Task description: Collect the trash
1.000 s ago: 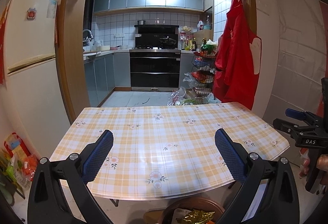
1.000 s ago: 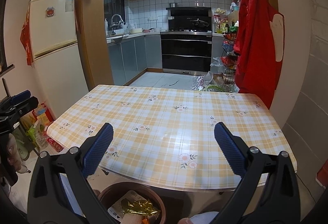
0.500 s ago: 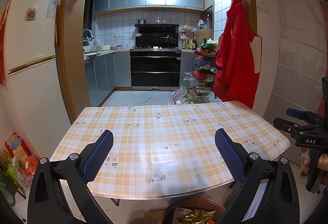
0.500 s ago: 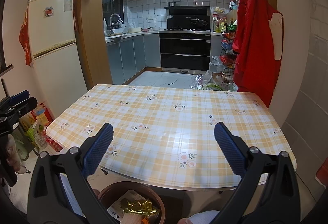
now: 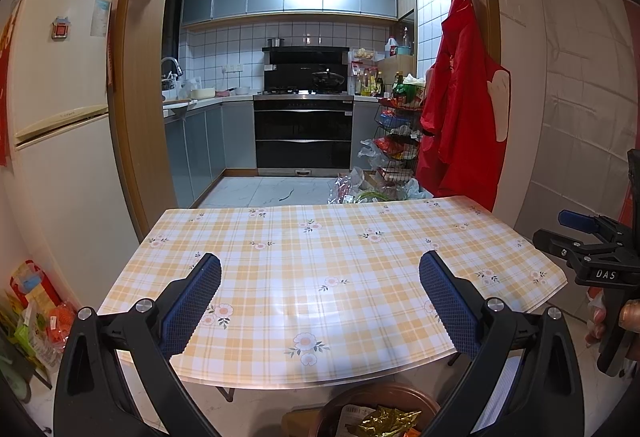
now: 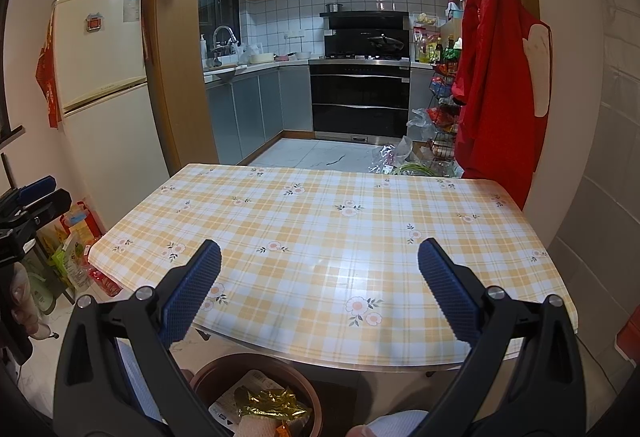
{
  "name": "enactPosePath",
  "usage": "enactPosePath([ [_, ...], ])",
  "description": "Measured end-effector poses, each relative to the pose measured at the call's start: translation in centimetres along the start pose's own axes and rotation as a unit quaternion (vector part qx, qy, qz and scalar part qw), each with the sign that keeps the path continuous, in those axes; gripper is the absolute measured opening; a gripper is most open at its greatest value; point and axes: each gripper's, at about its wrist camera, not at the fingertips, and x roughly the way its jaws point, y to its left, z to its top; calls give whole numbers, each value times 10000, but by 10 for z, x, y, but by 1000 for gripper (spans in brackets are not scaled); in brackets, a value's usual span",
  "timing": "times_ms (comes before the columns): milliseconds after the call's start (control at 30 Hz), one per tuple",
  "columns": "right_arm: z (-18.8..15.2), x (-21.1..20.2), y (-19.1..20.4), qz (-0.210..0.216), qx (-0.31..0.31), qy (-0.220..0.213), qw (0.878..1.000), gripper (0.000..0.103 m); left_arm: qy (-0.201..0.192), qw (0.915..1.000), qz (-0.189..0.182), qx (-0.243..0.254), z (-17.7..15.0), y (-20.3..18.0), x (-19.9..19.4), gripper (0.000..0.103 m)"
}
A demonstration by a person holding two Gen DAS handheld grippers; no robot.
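Both grippers hang over the near edge of the table (image 5: 320, 257), and each has its jaws spread wide with nothing between the blue pads: the left gripper (image 5: 320, 277) and the right gripper (image 6: 319, 273) are both released and empty. The checked cloth carries nothing at all, from the near edge to the far corners, so the gathering step looks done, or close to it. The trash itself lies in the brown bin (image 6: 224, 369) that stands on the floor just below the near edge of the table, between the two grippers. In it I count one crumpled gold wrapper (image 6: 272, 403), one printed white packet (image 6: 250, 383) under it, and one whitish wad (image 6: 256, 429) at the bottom edge of the right wrist view; more may lie beneath, hidden. One bin, one table, two grippers. My judgement is that the next move calls for a look around for leftovers off the table: the coloured packets on the floor (image 6: 76, 257) beside the fridge (image 6: 100, 77), near the left corner of the table, could be trash or stored goods, and I cannot tell which. If they are to be collected, the left gripper would need to drop low past that corner and close on one thin, slippery packet at a time.
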Motion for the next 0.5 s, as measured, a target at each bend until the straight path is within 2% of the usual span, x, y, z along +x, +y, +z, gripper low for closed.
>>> enactPosePath([
  [500,0,0,0,-2,-1,0,10000,97,44,10000,19,7,-3,2,2,97],
])
